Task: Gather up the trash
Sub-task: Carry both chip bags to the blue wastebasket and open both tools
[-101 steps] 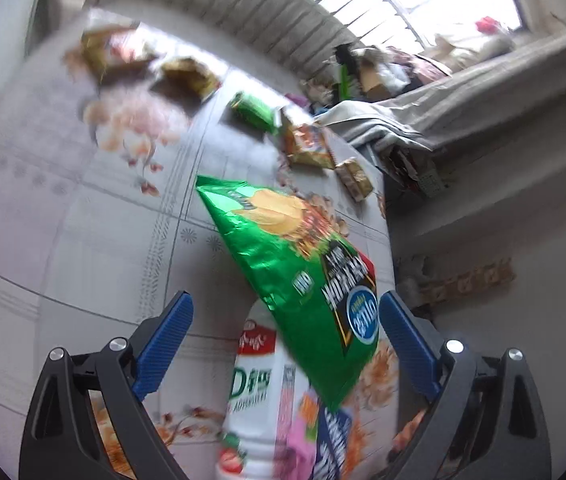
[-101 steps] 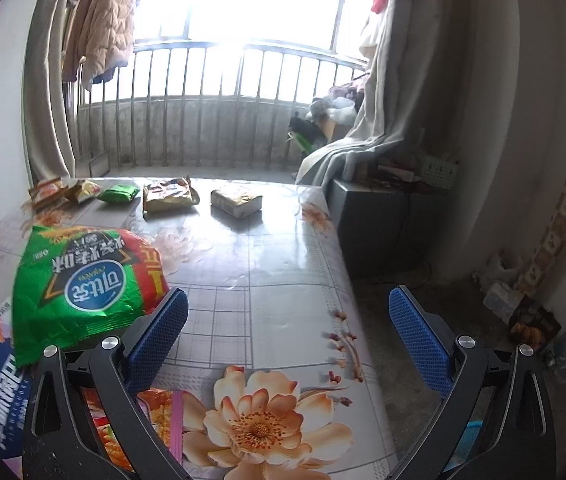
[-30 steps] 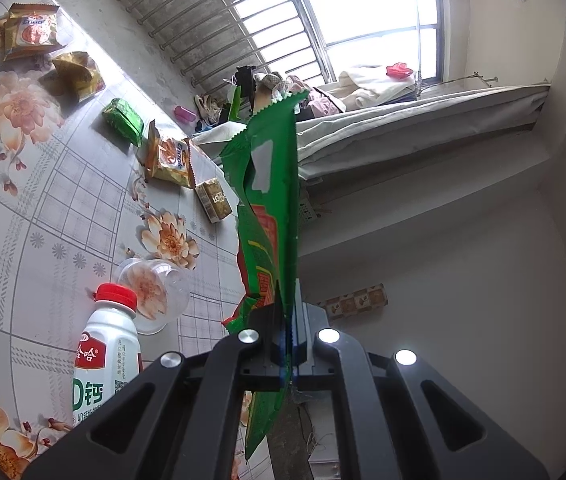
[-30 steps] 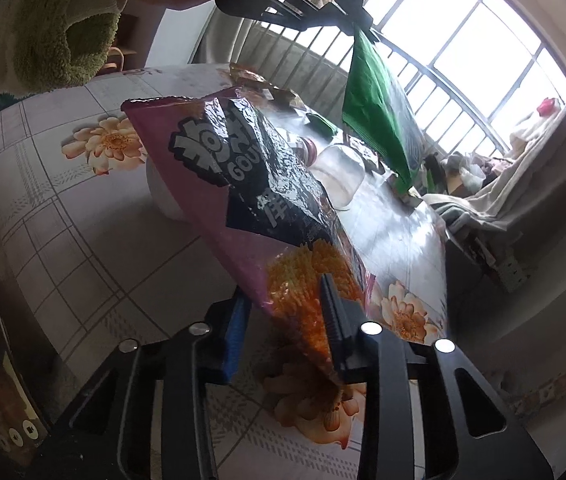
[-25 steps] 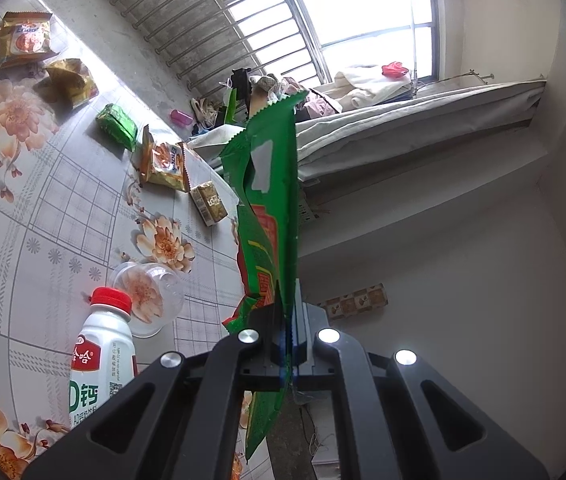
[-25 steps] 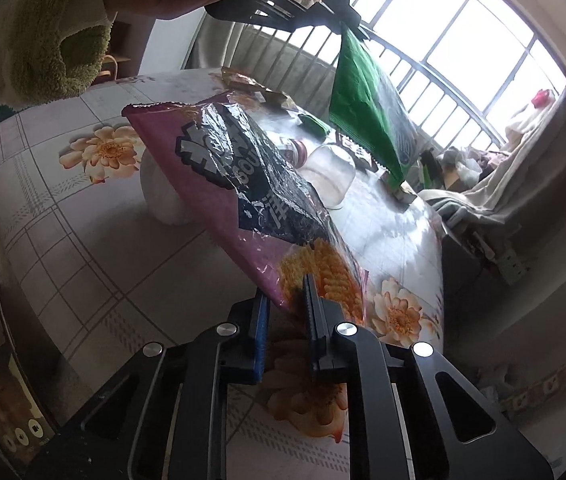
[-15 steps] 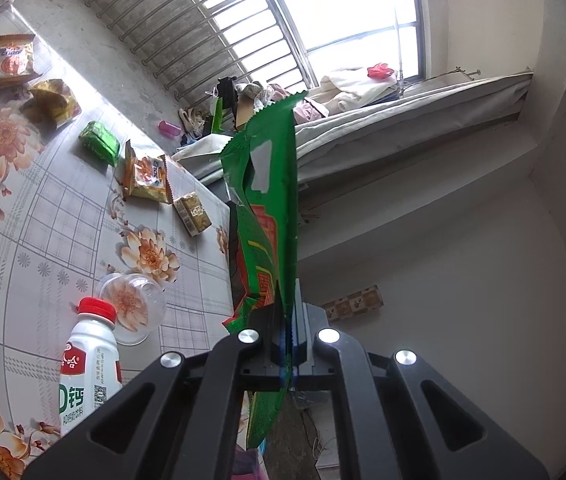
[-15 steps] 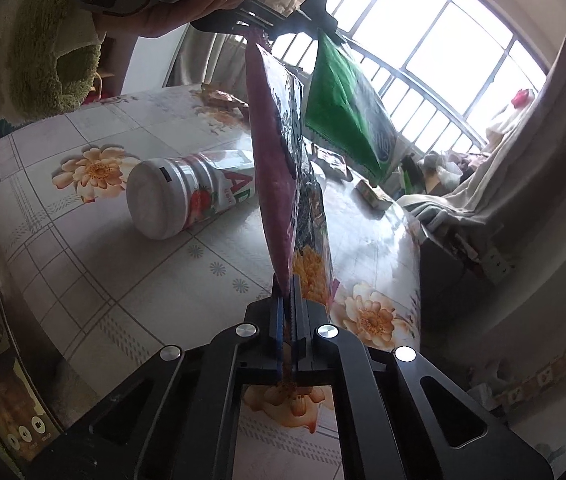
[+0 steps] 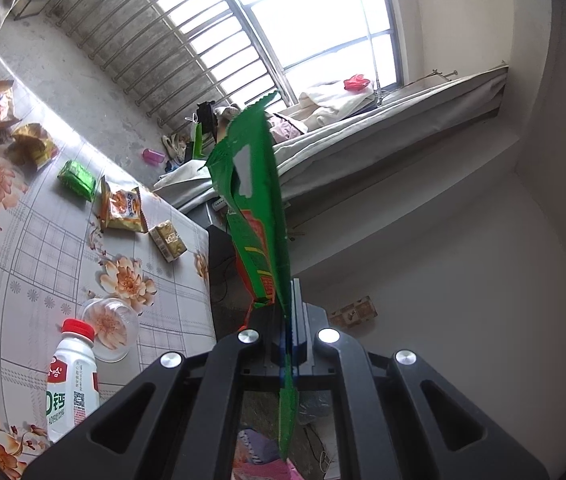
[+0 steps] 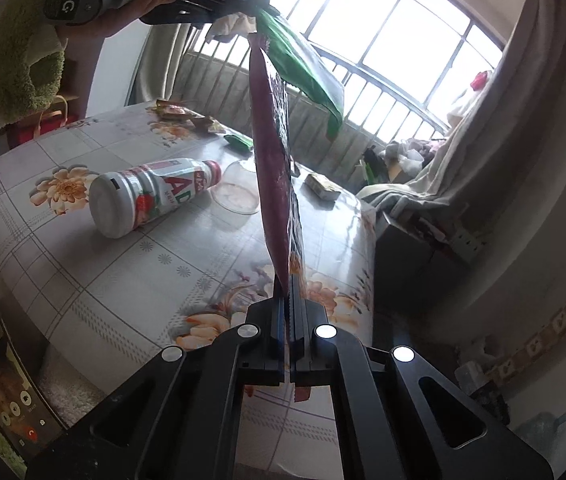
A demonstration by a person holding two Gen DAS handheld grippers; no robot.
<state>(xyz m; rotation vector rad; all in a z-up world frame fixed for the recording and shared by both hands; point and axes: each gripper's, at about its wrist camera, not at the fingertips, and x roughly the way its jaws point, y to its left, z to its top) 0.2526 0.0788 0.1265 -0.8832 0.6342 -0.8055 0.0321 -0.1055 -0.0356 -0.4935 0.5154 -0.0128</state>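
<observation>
Floral-cloth counter [image 10: 83, 264] beneath barred window, scattered with snack wrappers.
Left tongs [image 9: 289, 322] pinching green chip bag [image 9: 257, 216], lifted clear above counter; right tongs [image 10: 287, 320] pinching purple snack bag [image 10: 269, 168] edge-on, also raised. Below: white bottle [image 10: 151, 196] on its side, beside clear cup [image 10: 235, 196].

left tool [image 9: 290, 312]: clamped on the green chip bag [image 9: 257, 208]
milk bottle [image 9: 70, 380]: lying on the counter [image 9: 23, 264], plastic cup [image 9: 109, 328] right by its cap
</observation>
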